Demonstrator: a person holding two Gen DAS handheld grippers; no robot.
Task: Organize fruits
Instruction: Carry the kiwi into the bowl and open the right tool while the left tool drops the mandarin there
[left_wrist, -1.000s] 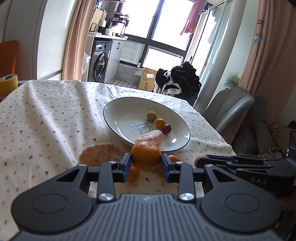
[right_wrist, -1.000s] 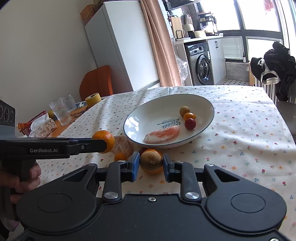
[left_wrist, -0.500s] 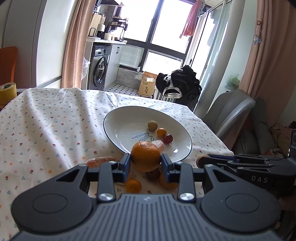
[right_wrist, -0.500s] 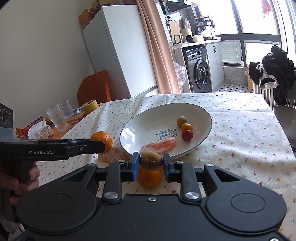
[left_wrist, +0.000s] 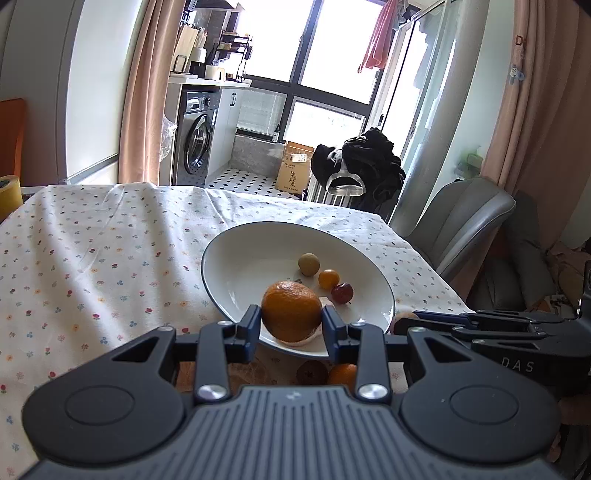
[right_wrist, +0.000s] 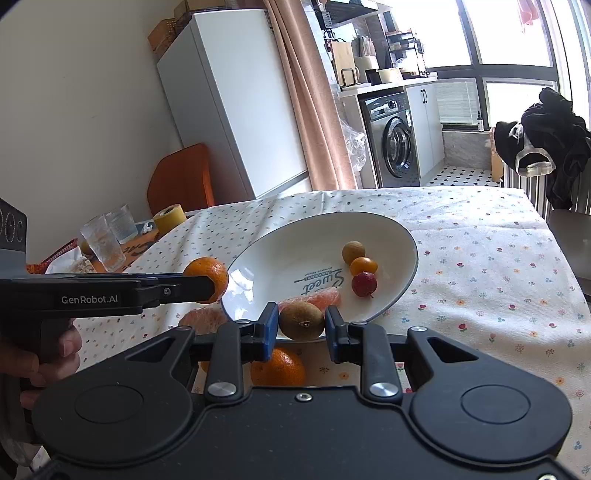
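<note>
The left gripper (left_wrist: 291, 322) squeezes a round, bumpy orange (left_wrist: 291, 311). The right gripper (right_wrist: 301, 328) squeezes a fuzzy brown kiwi (right_wrist: 301, 319). The smooth white plate (right_wrist: 402, 236) says "Sweet".

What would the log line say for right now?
left gripper: holds orange | right gripper: holds kiwi | both near plate

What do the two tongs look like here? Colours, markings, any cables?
Both are matte black plastic with a ribbed top plate, round side caps, silver screws and blue pads on the fingers. The left tongs read "GenRobot.AI" in white on the side; the right tongs show "DAS". No cables or sleeves visible.
</note>
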